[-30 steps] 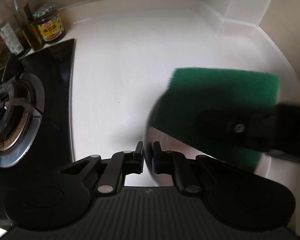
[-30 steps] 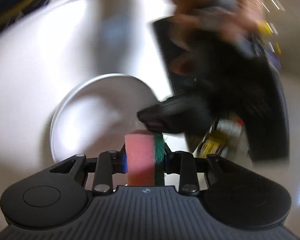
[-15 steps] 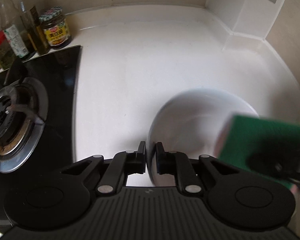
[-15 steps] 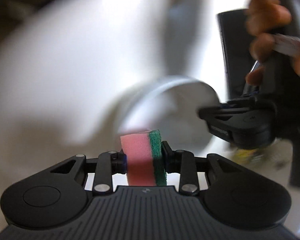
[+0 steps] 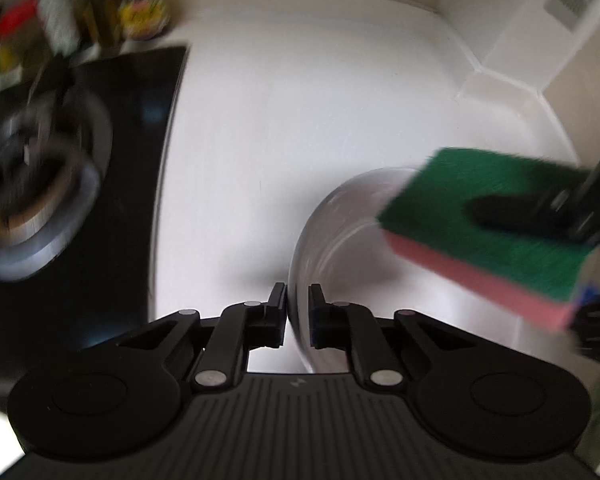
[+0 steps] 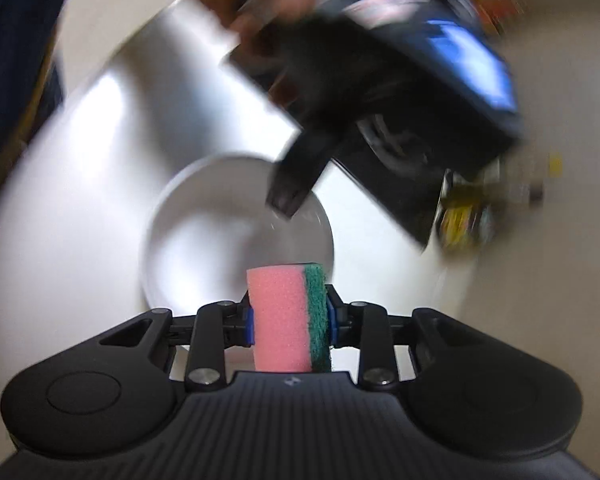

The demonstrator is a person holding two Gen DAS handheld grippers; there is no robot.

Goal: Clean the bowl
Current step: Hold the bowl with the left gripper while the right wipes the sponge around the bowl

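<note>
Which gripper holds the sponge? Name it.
The right gripper: its jaws clamp the pink-and-green sponge. The left gripper has just been closing, with the bowl rim between its jaws.

Both fisheye views bend straight lines and go black in the corners. In the left wrist view, soft daylight washes the desk (image 5: 340,120) nearly white; the stove (image 5: 40,184) and jars (image 5: 140,12) at upper left smear with motion blur, as does the sponge (image 5: 480,232) at right. In the right wrist view, the bowl (image 6: 204,240) glares white and the upper half is streaked; only the lower edge is sharp.

Bare counter (image 5: 320,128) beside stove (image 5: 80,200)
</note>
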